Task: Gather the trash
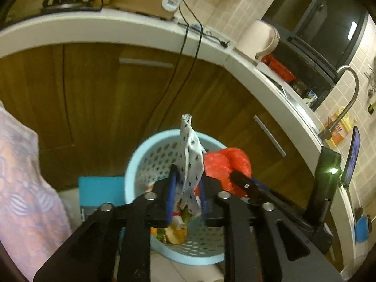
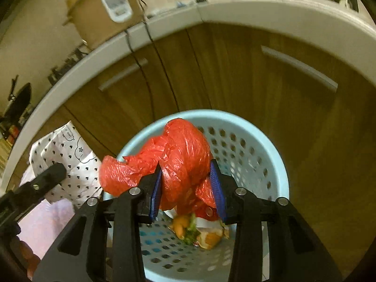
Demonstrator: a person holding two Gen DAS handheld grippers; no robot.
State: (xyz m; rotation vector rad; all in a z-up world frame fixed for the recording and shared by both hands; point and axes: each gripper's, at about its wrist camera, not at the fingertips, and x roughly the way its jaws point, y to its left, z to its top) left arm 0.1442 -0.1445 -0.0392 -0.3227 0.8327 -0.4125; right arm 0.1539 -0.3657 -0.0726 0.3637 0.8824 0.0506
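A light blue perforated basket (image 1: 141, 159) (image 2: 270, 164) stands on the floor below both grippers, with orange peel and food scraps (image 1: 177, 232) (image 2: 209, 237) at its bottom. Over the basket, my left gripper (image 1: 188, 176) has a white bag with black dots (image 1: 191, 155) (image 2: 70, 162) standing loose between its blue pads; a gap shows at the left pad. My right gripper (image 2: 186, 166) is shut on a crumpled red plastic bag (image 2: 185, 148) (image 1: 225, 162), which fills the space between its pads above the basket's near rim.
Brown cabinet doors (image 1: 94, 98) under a white counter edge (image 1: 117, 30) rise right behind the basket, with black cords (image 1: 185, 37) hanging down. A blue box (image 1: 101, 190) sits left of the basket and a pink cloth (image 1: 23, 176) at far left. A kettle (image 1: 258, 37) and a tap (image 1: 352, 89) stand on the counter.
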